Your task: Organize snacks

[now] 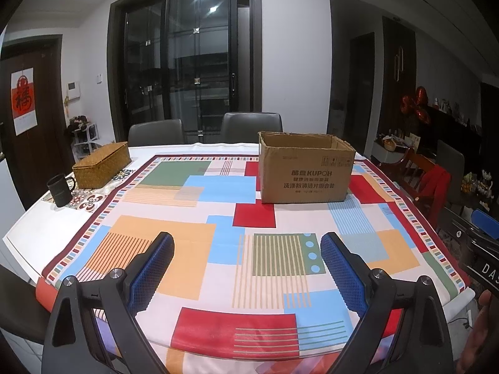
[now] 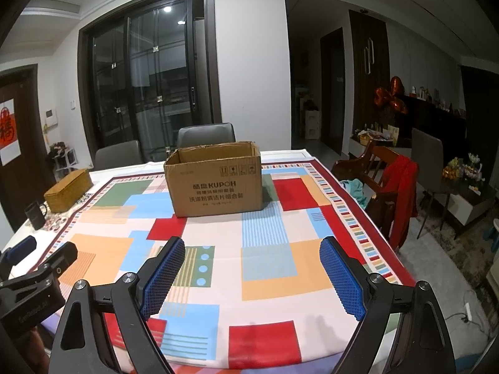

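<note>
Worktop [image 1: 46, 233]: large, draped in a patchwork-print cloth of red, blue, orange and green blocks. No snack packets showed on it in either view.

Open-topped brown corrugated cardboard box [image 1: 307, 171], printed "KUPOH" on its near face: stood upright at the far middle of the worktop, well apart from both claws. Interior hidden from both cameras, so its contents could not be told. Judged the likely holder for the snacks. Judged light and fairly stiff, though the thin walls would flex and crease under a hard pinch; best taken by the top rim of a side wall, or steadied at a corner. Bare card should grip well against the ribbed pads.

Rectangular lidded woven straw box [image 1: 103, 165]: far left, on a patterned mat. Judged light and rigid.

Left claw [image 1: 248, 268]: blue-padded jaws spread wide, empty, above the near edge.

Right claw [image 2: 252, 274]: likewise spread wide and empty.

Black ceramic mug [image 1: 60, 190]: just in front of the straw box. Judged hard, smooth, breakable.
</note>
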`<control>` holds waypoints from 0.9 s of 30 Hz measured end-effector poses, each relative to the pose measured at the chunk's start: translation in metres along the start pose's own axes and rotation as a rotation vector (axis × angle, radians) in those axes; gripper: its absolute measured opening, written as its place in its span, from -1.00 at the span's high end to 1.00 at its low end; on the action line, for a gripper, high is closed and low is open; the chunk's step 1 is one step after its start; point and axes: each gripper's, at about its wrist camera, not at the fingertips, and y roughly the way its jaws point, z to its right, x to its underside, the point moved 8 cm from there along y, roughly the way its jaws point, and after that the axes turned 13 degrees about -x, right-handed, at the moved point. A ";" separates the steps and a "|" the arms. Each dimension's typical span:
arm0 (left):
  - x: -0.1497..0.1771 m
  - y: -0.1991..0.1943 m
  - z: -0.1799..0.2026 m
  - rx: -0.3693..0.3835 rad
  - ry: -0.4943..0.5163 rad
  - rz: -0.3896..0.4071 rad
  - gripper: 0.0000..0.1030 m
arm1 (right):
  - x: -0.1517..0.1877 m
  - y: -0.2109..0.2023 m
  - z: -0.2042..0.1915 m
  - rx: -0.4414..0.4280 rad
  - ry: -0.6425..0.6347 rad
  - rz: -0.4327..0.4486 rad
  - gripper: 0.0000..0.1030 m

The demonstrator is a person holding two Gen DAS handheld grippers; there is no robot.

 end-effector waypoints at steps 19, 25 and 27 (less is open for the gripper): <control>-0.002 0.000 0.002 0.001 0.001 0.003 -0.90 | 0.002 0.001 0.000 -0.006 0.006 -0.003 -0.73; -0.002 -0.001 0.002 0.002 -0.002 0.005 -0.90 | 0.001 0.001 0.000 -0.008 0.005 -0.003 -0.73; -0.002 0.000 0.002 0.001 0.000 0.006 -0.90 | 0.001 0.001 0.000 -0.008 0.004 -0.002 -0.73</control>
